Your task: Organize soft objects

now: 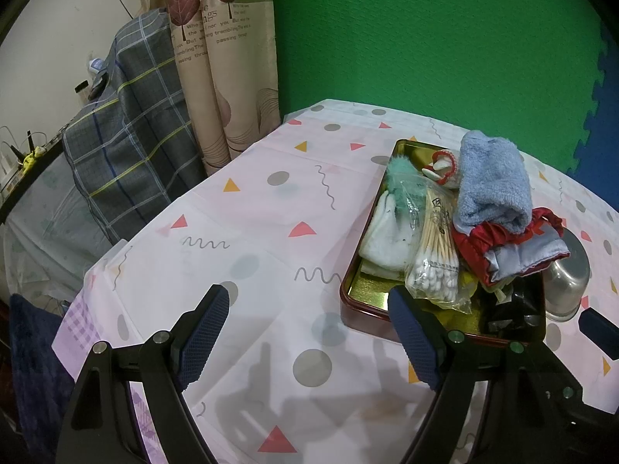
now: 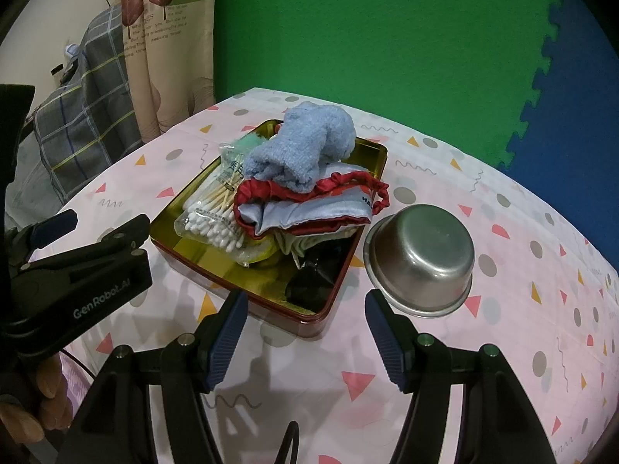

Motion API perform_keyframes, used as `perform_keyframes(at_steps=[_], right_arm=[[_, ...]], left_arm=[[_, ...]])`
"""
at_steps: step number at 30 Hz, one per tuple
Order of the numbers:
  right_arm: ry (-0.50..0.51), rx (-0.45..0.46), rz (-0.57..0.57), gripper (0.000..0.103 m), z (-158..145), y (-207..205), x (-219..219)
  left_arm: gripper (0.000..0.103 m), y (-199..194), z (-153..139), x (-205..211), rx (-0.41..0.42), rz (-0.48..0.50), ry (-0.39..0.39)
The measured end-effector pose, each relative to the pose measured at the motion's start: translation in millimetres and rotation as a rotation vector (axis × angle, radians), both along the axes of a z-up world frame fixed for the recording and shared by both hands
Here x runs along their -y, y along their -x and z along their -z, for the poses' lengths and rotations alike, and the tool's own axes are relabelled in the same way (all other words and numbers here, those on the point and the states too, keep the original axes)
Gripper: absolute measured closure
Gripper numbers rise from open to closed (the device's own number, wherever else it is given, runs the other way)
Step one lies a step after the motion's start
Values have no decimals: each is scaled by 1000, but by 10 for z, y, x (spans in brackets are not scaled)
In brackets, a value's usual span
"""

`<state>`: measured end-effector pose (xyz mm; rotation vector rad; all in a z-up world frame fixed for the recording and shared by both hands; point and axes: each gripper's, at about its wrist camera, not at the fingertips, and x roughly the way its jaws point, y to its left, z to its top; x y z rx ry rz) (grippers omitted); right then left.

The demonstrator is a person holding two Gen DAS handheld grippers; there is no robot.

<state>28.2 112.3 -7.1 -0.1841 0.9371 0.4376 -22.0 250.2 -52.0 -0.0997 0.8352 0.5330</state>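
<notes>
Meanwhile both grippers, left gripper [image 1: 309, 332] and right gripper [image 2: 305, 332], hung wide open and empty above bare tablecloth [image 1: 251, 232]; the crowded tin tray [image 2: 309, 315] and upturned steel bowl [image 2: 421, 259] sat just beyond.

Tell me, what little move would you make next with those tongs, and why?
Probably lower the right tongs toward the blue towel. It sits on top of the pile in the tin tray, nothing covers it, and both tongs are open and empty.
</notes>
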Motion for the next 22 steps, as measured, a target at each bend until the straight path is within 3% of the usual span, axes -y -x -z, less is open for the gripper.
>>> perform_keyframes(at_steps=[22], right_arm=[[3, 2, -3, 38, -5, 15, -18]], left_arm=[[20, 38, -15, 33, 7, 18, -5]])
